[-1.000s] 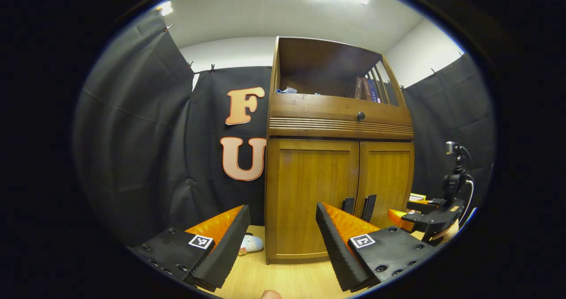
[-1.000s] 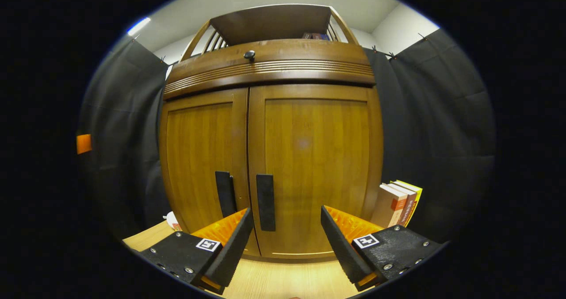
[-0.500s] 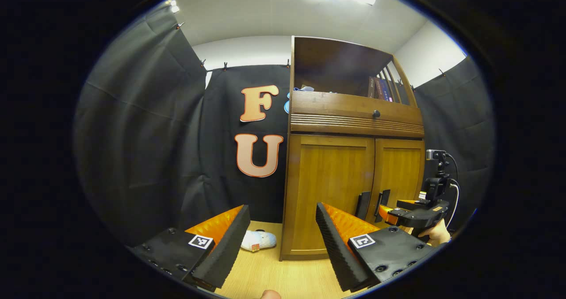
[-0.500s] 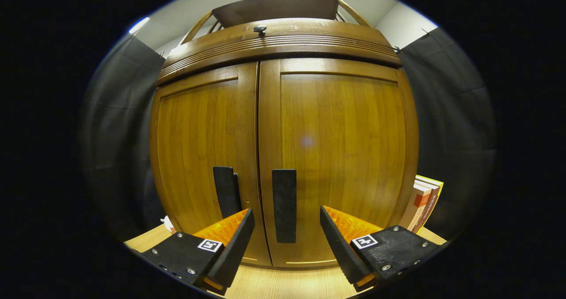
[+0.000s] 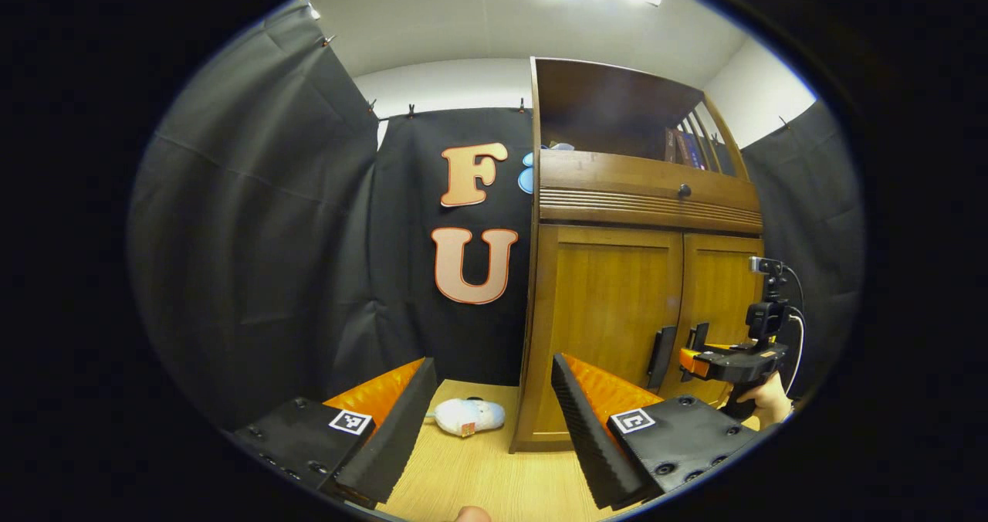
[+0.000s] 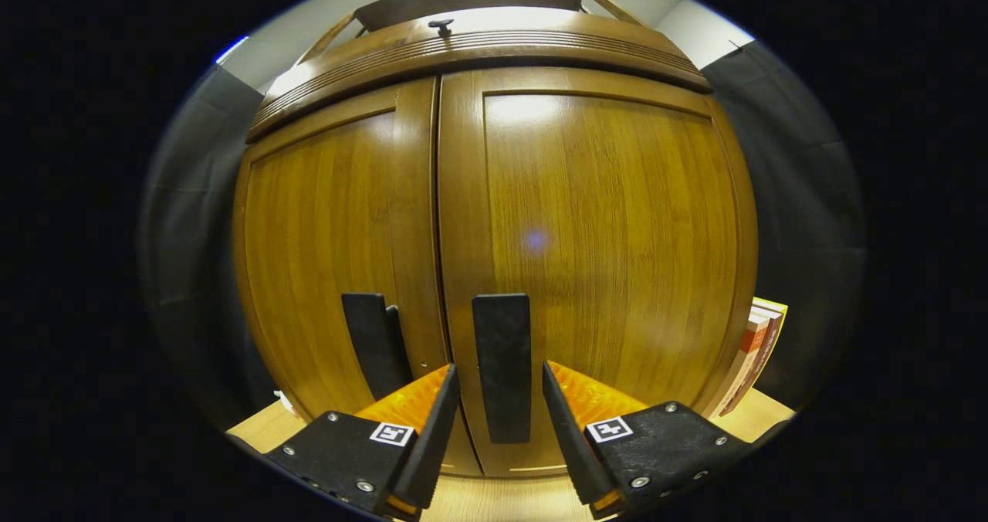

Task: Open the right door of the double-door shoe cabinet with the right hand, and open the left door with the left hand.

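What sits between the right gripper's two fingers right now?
The right door's black handle, standing upright in the gap of the right gripper in the right gripper view; fingers apart, not yet pressing it.

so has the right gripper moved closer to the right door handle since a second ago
Yes. The right gripper has moved forward toward the cabinet: the right door handle now sits between its fingers, looming larger, and the fingers have narrowed around it.
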Available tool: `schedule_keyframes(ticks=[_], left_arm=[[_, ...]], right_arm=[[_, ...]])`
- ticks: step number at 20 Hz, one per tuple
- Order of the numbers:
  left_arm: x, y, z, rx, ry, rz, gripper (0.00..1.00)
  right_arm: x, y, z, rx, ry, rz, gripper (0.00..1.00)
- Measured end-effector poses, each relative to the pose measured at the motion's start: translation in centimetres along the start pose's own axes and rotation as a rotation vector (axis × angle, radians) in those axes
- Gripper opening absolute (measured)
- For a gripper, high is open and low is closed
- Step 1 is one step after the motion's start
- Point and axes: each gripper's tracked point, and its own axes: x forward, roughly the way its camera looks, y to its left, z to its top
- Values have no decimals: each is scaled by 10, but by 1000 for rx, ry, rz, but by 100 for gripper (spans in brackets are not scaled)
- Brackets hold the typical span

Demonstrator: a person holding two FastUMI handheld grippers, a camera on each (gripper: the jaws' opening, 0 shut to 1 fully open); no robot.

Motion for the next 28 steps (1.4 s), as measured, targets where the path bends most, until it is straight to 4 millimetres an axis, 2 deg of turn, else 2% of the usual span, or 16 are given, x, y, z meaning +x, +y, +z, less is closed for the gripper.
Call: schedule_keyframes(ticks=[1, 2, 5, 7, 8, 11, 12, 15, 21, 23, 24, 27, 28], left_arm=[[2, 2, -2, 1, 2, 5, 96], [2, 3, -4, 1, 5, 7, 94], [4, 0, -9, 3, 17, 4, 96], [4, -2, -11, 2, 24, 1, 96], [4, -3, -12, 0, 26, -1, 94], [2, -4, -11, 2, 32, 5, 99], [1, -4, -10, 3, 32, 7, 99], [-5, -7, -7, 8, 25, 11, 96], [-22, -14, -5, 8, 19, 0, 96], [-27, -16, -5, 3, 20, -5, 94], [-31, -16, -5, 3, 22, -7, 96], [-40, -19, -6, 0, 24, -12, 96], [-43, -21, -6, 0, 24, -14, 96]], right_arm=[[2, -1, 0, 0, 2, -2, 63], [2, -1, -1, 1, 1, -3, 62], [3, -4, -1, -3, -3, -17, 47], [3, -4, -3, -1, 3, -13, 34], [2, -4, -2, 0, -1, -11, 37], [-1, -4, -4, 14, 1, -13, 29], [-3, -5, -5, 10, 1, -12, 33], [-14, -6, -5, -2, 0, -1, 30], [-54, -15, -6, 5, -11, 30, 28], [-68, -19, -6, 15, -9, 37, 28], [-74, -21, -6, 17, -8, 36, 31], [-93, -30, -8, 16, -6, 37, 31], [-100, -34, -8, 18, -7, 37, 26]])
